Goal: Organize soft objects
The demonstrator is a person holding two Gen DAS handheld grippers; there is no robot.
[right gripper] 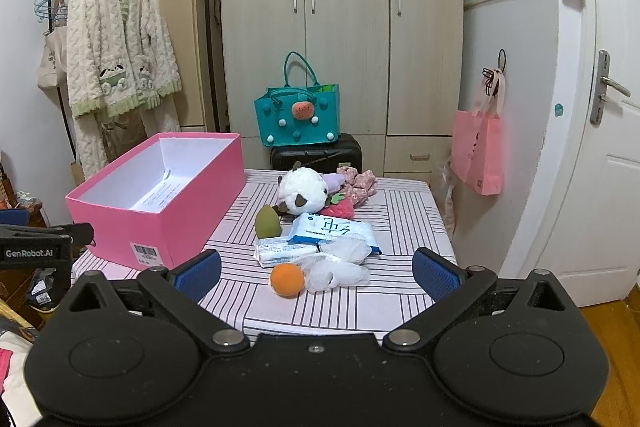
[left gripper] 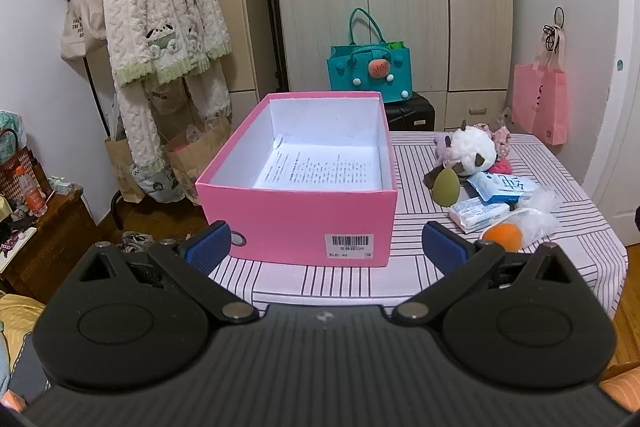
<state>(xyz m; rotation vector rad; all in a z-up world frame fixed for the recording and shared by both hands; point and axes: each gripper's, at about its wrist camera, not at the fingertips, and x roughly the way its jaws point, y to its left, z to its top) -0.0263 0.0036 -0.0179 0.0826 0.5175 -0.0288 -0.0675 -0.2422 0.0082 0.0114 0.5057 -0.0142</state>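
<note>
Left gripper (left gripper: 326, 247): jaws spread wide, blue-padded fingers (left gripper: 209, 244) at lower left and lower right of its own view, nothing between them. Also visible at far left edge of the right wrist view as a black bracket. Right gripper (right gripper: 316, 273): same pose, jaws wide apart, blue pads (right gripper: 434, 273) at lower frame, holding nothing.

Strawberry plush (right gripper: 339, 209) mostly hidden behind panda plush (right gripper: 304, 191); box label (left gripper: 349, 246) print perhaps unreadable.
</note>
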